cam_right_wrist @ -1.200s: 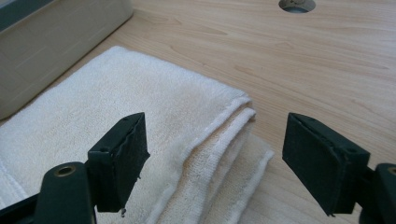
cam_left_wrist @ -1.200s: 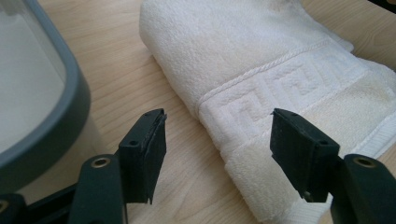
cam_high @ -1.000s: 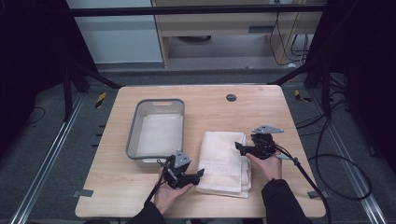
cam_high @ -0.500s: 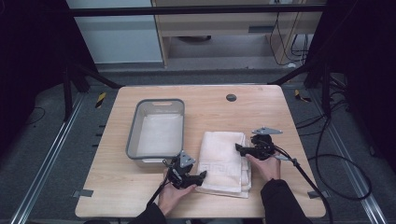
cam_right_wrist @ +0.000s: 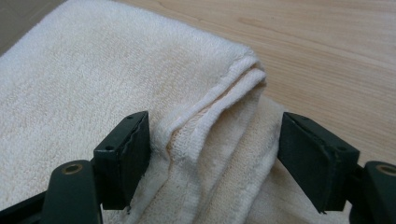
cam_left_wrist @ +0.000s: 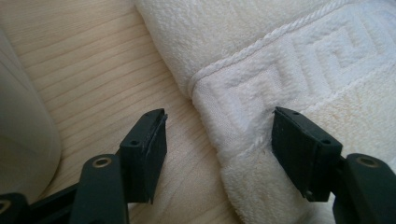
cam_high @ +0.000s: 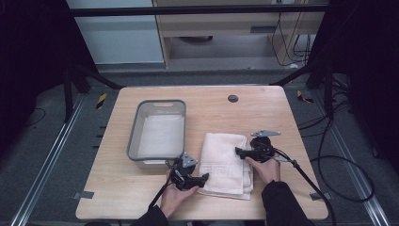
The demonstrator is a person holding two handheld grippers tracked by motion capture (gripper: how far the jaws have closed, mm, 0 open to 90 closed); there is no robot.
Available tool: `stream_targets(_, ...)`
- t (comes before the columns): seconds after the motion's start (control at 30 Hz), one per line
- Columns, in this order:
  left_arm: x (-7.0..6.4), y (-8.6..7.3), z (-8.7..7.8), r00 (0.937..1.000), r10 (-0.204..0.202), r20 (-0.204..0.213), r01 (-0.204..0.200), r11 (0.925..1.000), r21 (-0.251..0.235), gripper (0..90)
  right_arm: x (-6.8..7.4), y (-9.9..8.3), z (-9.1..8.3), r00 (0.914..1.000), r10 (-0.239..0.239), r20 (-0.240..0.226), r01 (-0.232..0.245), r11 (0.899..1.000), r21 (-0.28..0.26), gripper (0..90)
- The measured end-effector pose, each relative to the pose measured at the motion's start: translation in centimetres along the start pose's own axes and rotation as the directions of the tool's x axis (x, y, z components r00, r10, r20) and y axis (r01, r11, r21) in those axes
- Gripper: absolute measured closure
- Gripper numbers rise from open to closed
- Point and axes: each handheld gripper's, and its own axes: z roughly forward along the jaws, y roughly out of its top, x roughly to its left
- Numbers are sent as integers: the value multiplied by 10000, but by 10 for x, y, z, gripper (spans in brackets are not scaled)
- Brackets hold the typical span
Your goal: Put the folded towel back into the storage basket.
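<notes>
A folded cream towel [cam_high: 226, 162] with a woven key-pattern band lies on the wooden table [cam_high: 263, 113]. My left gripper [cam_high: 203, 178] is at the towel's near left corner, open, its jaws straddling the towel's edge [cam_left_wrist: 210, 116]; one jaw is over bare wood, the other over the towel. My right gripper [cam_high: 237, 151] is open at the towel's right side. Its jaws stand either side of the stacked folded edges [cam_right_wrist: 219, 112].
A grey plastic bin [cam_high: 157, 134] with a pale lining stands left of the towel, close to my left gripper. A dark round grommet [cam_high: 233, 98] sits near the table's far edge. Cables trail off the table's right side.
My left gripper has moved right from beside the bin to the towel's near left corner. The right gripper has stayed at the towel's right edge.
</notes>
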Motion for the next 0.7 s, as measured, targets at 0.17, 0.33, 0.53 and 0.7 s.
stream_targets(0.17,-2,1,1,9999,91,47,-91,10000,31,381,0,-2,3,9999,89,89,-91,9998,181,259)
stream_targets(0.33,-5,1,2,9995,257,164,-258,9997,47,443,-1,-2,6,9991,421,2,-421,9985,355,260)
stream_targets(0.53,-7,2,2,9989,286,383,-289,9996,74,524,0,-3,8,9964,797,-287,-781,9954,555,350)
stream_targets(0.7,-4,3,4,9973,-13,729,1,9999,164,559,-1,-2,8,9933,1010,-555,-972,9930,671,420)
